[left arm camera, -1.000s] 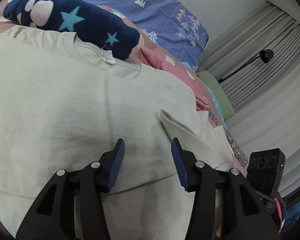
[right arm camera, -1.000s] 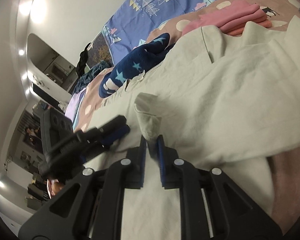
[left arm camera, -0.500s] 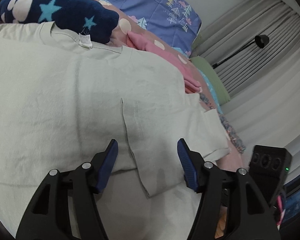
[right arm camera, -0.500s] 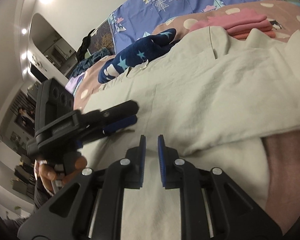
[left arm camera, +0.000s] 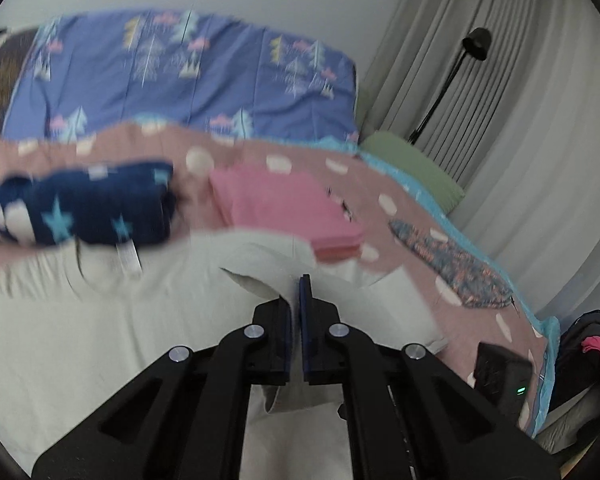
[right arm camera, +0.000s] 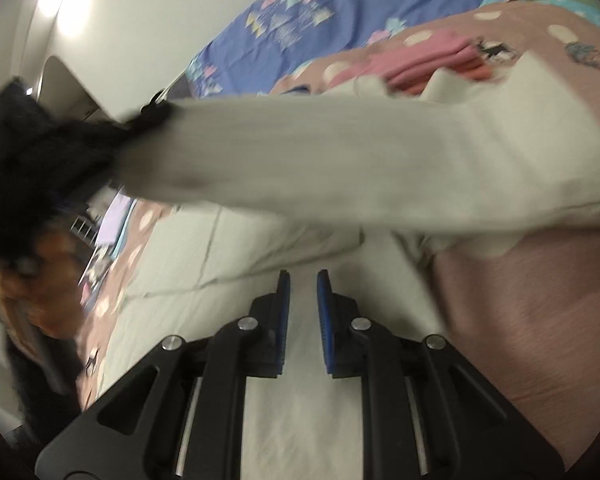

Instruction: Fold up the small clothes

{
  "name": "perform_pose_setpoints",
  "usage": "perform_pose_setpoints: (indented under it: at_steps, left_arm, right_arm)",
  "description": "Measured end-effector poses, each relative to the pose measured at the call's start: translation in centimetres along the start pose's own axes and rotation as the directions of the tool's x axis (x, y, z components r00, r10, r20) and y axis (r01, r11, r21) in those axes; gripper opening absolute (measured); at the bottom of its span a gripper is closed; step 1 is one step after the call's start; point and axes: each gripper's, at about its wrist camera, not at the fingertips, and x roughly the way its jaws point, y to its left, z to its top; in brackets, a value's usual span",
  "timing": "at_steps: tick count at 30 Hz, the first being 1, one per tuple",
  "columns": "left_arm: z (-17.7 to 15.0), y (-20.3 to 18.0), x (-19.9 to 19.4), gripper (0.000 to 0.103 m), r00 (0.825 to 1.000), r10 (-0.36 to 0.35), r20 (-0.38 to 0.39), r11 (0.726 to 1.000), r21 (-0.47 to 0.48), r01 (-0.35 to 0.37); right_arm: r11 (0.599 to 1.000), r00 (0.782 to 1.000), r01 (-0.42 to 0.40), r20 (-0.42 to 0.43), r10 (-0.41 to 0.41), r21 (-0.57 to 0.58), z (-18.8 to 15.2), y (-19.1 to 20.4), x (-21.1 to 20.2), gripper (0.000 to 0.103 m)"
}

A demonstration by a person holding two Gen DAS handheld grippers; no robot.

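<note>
Left gripper lifting a pinch of the pale green T-shirt; the fold could slip or drag.

The left gripper (left arm camera: 296,304) has its jaws closed tight on a thin edge of the pale green T-shirt (left arm camera: 100,340), which lies spread on the bed (left arm camera: 400,208) and, in the right wrist view, stretches in a raised band toward the 10 o'clock side. The right gripper (right arm camera: 303,300) hovers over the shirt's lower part with jaws narrow and nothing between them. My worry: the pinch looks shallow (only an edge of cloth shows between the pads), so a quick pull may free it. With nothing pinning the shirt, the whole garment may slide, bunching the fold or nudging the pink folded clothes (left arm camera: 284,208) at 12 o'clock and the navy star-print garment (left arm camera: 76,208) at 10 o'clock.
</note>
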Motion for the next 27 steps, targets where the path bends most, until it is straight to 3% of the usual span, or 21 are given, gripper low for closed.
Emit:
perform_pose_setpoints:
  at_steps: [4, 7, 14, 16, 19, 21, 27]
  left_arm:
    - [2.4, -1.3, -2.5, 0.003, 0.997, 0.046, 0.059, 0.997, 0.067, -0.05]
    - [2.7, -1.0, -3.3, 0.003, 0.991, 0.103, 0.081, 0.99, 0.091, -0.11]
    - [3.1, 3.5, -5.4, 0.003, 0.974, 0.215, 0.077, 0.977, -0.005, -0.215]
    - [3.0, 4.9, -6.7, 0.003, 0.963, 0.252, 0.093, 0.968, -0.013, -0.252]
    - [2.7, 7.6, -8.4, 0.003, 0.949, 0.301, 0.096, 0.954, -0.042, -0.298]
    - [1.9, 9.8, -9.5, 0.003, 0.933, 0.347, 0.091, 0.937, -0.061, -0.343]
    - [-1.3, 16.8, -11.2, 0.003, 0.912, 0.41, 0.025, 0.899, -0.18, -0.399]
  right_arm:
    - [0.999, 0.997, 0.039, 0.061, -0.038, -0.025, 1.2, 0.4, 0.6, 0.016]
    - [0.986, 0.986, 0.165, -0.005, -0.165, 0.003, 1.1, -0.6, 2.6, 0.016]
    - [0.986, 0.986, 0.167, -0.012, -0.167, -0.005, 0.5, -0.7, 2.3, 0.018]
    - [0.989, 0.989, 0.146, -0.019, -0.146, -0.029, 0.4, -0.3, 2.0, 0.03]
    - [0.989, 0.991, 0.118, -0.047, -0.123, -0.092, 0.0, 0.6, 1.3, 0.04]
    - [0.983, 0.99, 0.12, -0.054, -0.129, -0.142, -0.4, 1.3, 1.0, 0.042]
    - [0.977, 0.986, 0.142, -0.067, -0.154, -0.159, -1.1, 1.4, 0.9, 0.043]
